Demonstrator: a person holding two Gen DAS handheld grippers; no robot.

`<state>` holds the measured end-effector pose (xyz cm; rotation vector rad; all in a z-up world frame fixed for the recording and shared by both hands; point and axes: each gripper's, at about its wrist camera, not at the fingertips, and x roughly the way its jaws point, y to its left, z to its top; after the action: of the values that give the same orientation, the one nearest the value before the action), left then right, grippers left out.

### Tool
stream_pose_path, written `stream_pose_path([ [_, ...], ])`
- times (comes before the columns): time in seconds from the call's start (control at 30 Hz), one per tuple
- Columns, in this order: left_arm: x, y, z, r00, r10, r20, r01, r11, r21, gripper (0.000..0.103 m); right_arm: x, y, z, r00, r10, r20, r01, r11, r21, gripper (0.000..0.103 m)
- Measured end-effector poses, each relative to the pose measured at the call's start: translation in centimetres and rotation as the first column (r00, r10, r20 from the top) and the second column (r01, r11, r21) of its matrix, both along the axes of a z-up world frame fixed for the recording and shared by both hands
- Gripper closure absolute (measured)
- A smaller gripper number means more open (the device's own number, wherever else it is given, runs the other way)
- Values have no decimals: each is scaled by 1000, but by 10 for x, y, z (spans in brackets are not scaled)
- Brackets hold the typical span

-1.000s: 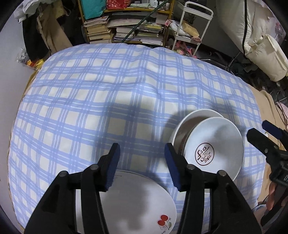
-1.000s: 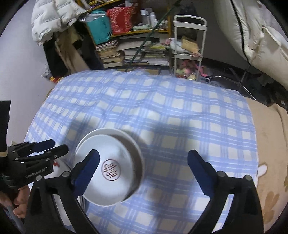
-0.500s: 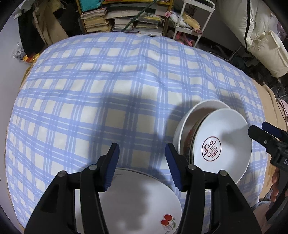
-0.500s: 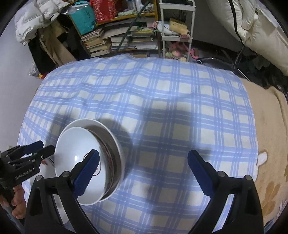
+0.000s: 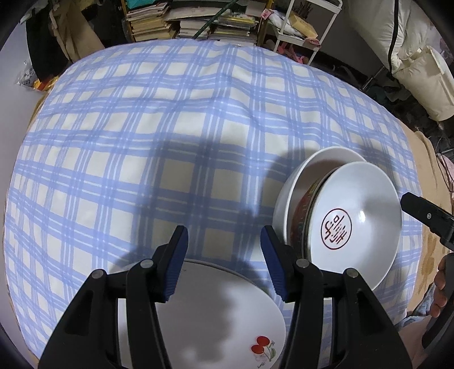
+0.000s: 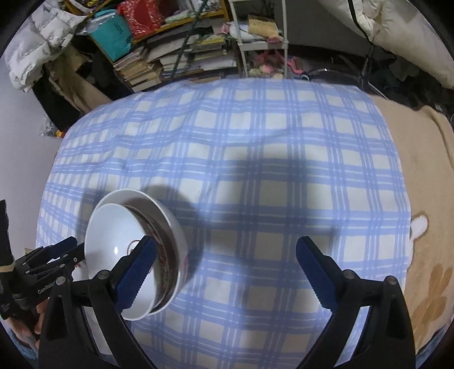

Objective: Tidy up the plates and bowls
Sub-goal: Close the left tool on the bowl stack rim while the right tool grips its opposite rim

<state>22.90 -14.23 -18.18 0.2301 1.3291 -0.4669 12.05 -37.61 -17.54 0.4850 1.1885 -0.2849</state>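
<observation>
A white plate with a cherry print [image 5: 221, 315] lies on the checked cloth at the near edge, under my left gripper [image 5: 224, 255], which is open and empty above it. To its right stands a stack of bowls: a white bowl with a red seal mark [image 5: 354, 224] sits tilted inside a patterned bowl, inside a larger white bowl [image 5: 312, 167]. The stack also shows in the right wrist view [image 6: 119, 241]. My right gripper [image 6: 227, 269] is wide open and empty, its left finger just in front of the stack.
A blue and cream checked cloth [image 5: 170, 127] covers the table. Beyond its far edge are stacked books [image 5: 159, 22], a white trolley [image 5: 298, 25] and padded coats [image 6: 37, 42]. A beige blanket [image 6: 425, 198] lies to the right.
Both grippers have risen and pulled back a little, so the table looks smaller. The seal bowl has tipped more steeply in the stack. Both grippers stay open.
</observation>
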Motion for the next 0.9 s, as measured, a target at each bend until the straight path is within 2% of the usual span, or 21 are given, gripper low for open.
stream_pose_path([
  [0.2,2,-1,-5,1000,3,-12,-3,1000,9,51,0,-4,-10,999,-22,-43,23,999,23,0],
  [0.4,3,2,5,1000,-2,-16,2,1000,-28,51,0,-3,-17,997,-25,-71,26,999,22,0],
  [0.53,4,7,15,1000,2,-24,-4,997,-78,51,0,-3,-18,996,-29,-85,31,999,21,0],
  [0.63,2,6,17,1000,-7,-15,6,997,-82,51,0,-4,-20,995,-36,-88,39,999,35,0],
  [0.77,2,7,16,998,-6,-68,-3,992,-127,51,-1,-5,-21,995,-45,-90,49,998,45,0],
  [0.9,1,7,13,996,-4,-88,-8,991,-132,51,-2,-5,-22,995,-48,-84,54,996,65,0],
])
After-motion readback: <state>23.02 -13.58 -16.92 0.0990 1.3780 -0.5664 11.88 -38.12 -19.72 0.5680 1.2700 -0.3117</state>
